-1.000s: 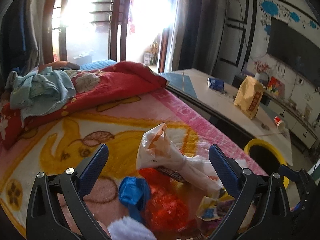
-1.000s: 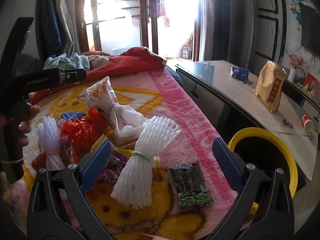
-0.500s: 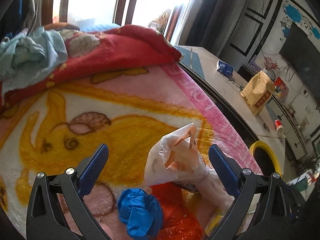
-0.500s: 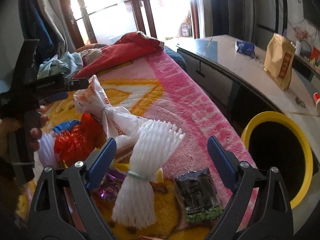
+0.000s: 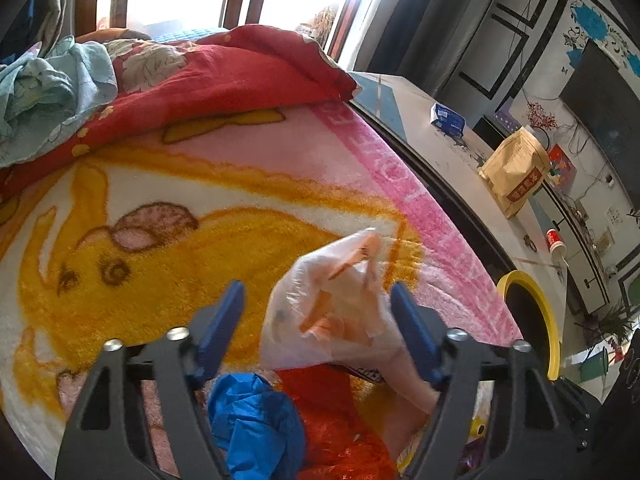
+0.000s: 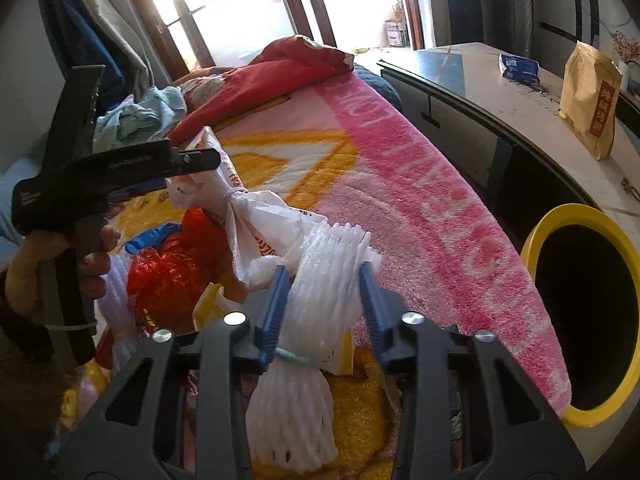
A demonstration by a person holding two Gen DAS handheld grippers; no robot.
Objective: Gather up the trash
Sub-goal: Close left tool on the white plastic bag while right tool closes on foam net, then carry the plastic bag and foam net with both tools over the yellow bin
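Trash lies in a pile on the pink and yellow blanket [image 5: 200,200]. A knotted white plastic bag [image 5: 336,312] sits between the fingers of my left gripper [image 5: 320,316], which is half closed around it; a gap shows on the left side. The bag also shows in the right wrist view [image 6: 256,208]. My right gripper [image 6: 324,304] is closed on a white foam net sleeve [image 6: 316,304], its blue pads pressing both sides. A blue wrapper [image 5: 256,420] and a red net bag [image 5: 340,412] lie beneath.
A yellow-rimmed bin [image 6: 584,312] stands on the floor beside the bed's right edge; it also shows in the left wrist view [image 5: 532,320]. A low cabinet [image 6: 520,92] holds a brown paper bag [image 6: 592,100]. A red quilt [image 5: 224,80] and clothes lie at the bed's far end.
Both grippers moved forward and down into the pile and closed. The right one took hold of the foam sleeve; the left one narrowed around the white bag.
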